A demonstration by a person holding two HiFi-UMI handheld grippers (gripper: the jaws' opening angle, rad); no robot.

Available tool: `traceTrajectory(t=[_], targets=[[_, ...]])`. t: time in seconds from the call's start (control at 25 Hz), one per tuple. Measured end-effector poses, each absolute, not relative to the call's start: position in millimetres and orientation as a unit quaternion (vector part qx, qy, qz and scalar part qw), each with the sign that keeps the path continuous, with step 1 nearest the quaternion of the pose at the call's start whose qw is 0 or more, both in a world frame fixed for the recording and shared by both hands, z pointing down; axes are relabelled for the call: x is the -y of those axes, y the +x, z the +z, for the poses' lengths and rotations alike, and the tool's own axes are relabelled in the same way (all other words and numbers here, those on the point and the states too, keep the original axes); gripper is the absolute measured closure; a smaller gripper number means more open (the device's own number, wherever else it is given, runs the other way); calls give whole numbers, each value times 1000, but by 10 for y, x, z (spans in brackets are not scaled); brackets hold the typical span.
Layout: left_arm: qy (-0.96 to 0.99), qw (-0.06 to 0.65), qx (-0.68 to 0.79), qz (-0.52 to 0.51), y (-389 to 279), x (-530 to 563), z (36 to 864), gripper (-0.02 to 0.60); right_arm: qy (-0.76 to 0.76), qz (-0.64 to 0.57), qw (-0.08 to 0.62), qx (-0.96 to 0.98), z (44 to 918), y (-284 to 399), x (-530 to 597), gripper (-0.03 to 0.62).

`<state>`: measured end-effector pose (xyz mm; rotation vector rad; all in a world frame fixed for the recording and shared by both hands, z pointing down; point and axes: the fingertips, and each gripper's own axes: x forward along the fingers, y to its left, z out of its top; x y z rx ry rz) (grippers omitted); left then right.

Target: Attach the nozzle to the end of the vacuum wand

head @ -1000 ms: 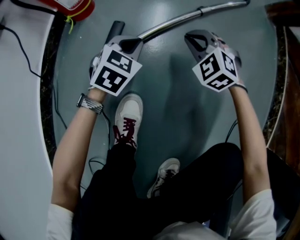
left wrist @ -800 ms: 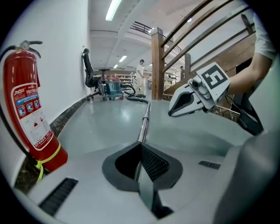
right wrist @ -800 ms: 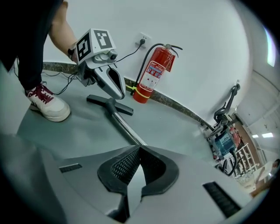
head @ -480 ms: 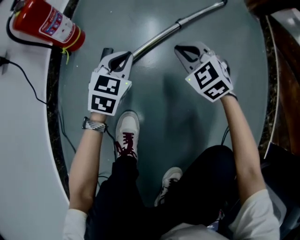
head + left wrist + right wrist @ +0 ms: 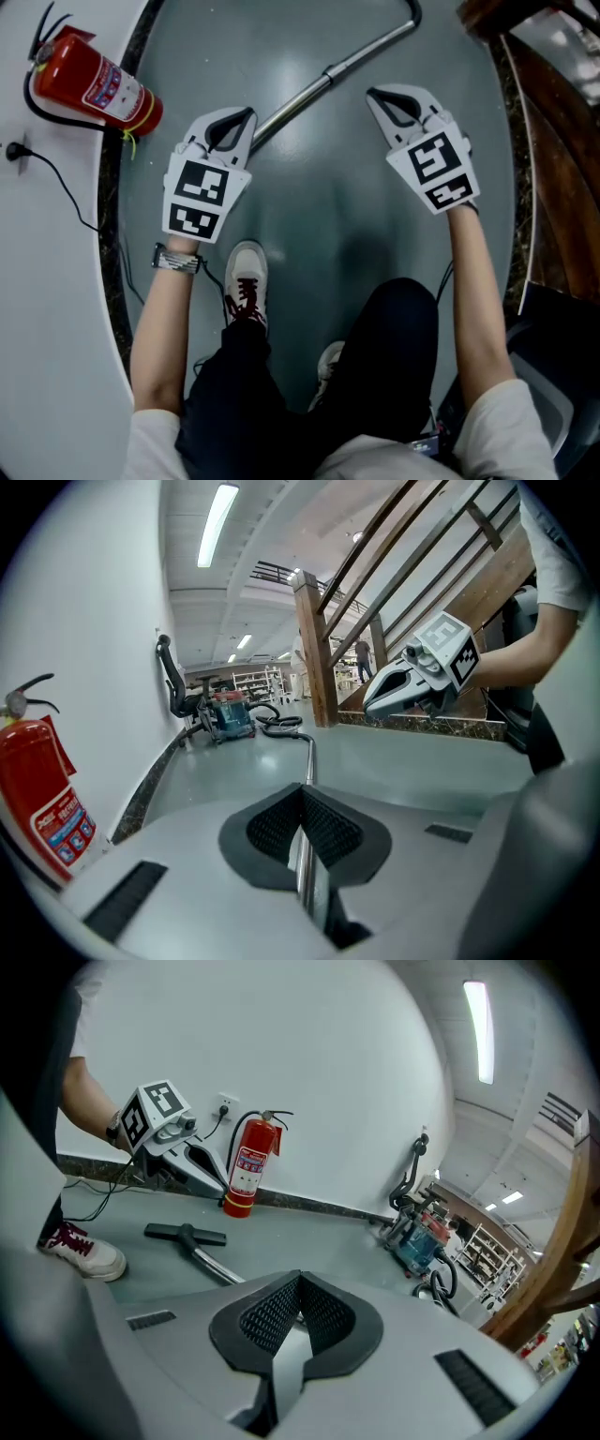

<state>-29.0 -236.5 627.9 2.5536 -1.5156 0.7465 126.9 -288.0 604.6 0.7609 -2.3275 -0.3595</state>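
Note:
The metal vacuum wand (image 5: 342, 64) lies on the grey floor and runs up and to the right between my two grippers. In the right gripper view a black floor nozzle (image 5: 185, 1234) sits on the wand's (image 5: 211, 1267) near end. In the head view my left gripper (image 5: 242, 117) covers that end. Both grippers are shut with nothing between the fingers and hang above the floor. The right gripper (image 5: 380, 97) is to the right of the tube. The left gripper view looks along the wand (image 5: 307, 757) to the vacuum cleaner (image 5: 230, 719).
A red fire extinguisher (image 5: 89, 80) stands by the white wall at the left, with a black cable (image 5: 56, 187) below it. A wooden stair rail (image 5: 553, 141) borders the right side. The person's shoe (image 5: 246, 281) is just below the left gripper. A black hose (image 5: 277, 726) coils near the vacuum.
Both grippers have lifted away from the wand and floor. The black nozzle end, seen beside the left gripper before, is now covered by it. The fire extinguisher has come fully into view.

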Motion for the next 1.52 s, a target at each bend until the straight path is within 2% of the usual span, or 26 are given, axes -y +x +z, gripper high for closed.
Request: traceTrajectory(t=[0.72,0.96,1.32,1.52], targets=[[843,-14,486,231,-408,2612,5203,580,327,-151,284,888,5155,1172,2897,567],[848,-18,483,217,-401,2709,4905,580,339,-155,277,886,4788,1214,3001,567],[853,-18,481,203,-446,2730,4398,580,369,-129,222,893,4231,1147,2997,566],[855,-14,481,192,-370,2719,3950,580,371,-118,228,893,3851,1195,2974,566]])
